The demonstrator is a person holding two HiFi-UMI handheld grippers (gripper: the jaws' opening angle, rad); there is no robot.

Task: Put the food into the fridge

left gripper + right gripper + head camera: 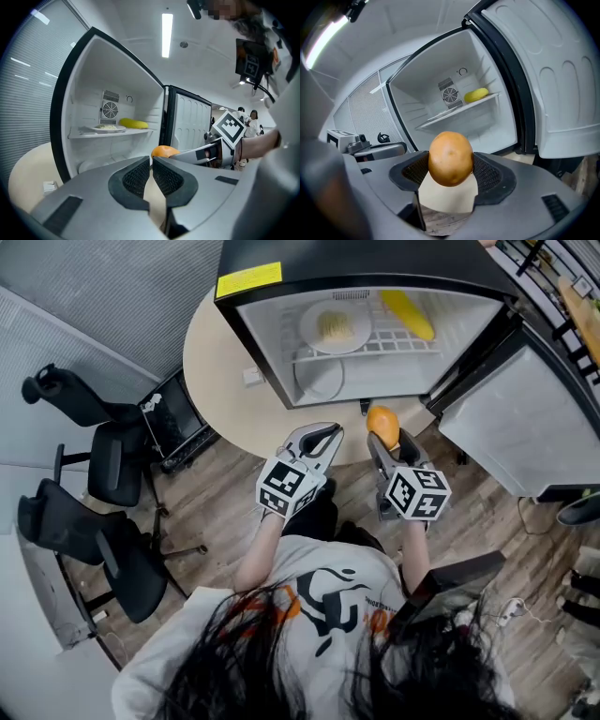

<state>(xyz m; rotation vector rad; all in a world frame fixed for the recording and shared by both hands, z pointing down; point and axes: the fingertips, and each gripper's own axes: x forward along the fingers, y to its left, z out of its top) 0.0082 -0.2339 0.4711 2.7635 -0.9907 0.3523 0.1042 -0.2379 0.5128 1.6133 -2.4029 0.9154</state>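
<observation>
A small black fridge [366, 268] stands open on a round table [211, 371]. On its wire shelf sit a white plate of food [335, 327] and a yellow banana-like fruit [408, 315]. My right gripper [380, 427] is shut on an orange fruit [382, 420], held just in front of the fridge's lower opening. The orange fruit [450, 158] fills the space between the right jaws. My left gripper [323, 439] is beside it, jaws closed together with nothing between them. From the left gripper view the orange fruit [163, 151] shows just past the left gripper [151, 169].
The fridge door [520, 423] swings open to the right. Two black office chairs [103, 493] stand on the wooden floor at left. A dark device [173, 418] sits under the table edge. A small white object [251, 376] lies on the table.
</observation>
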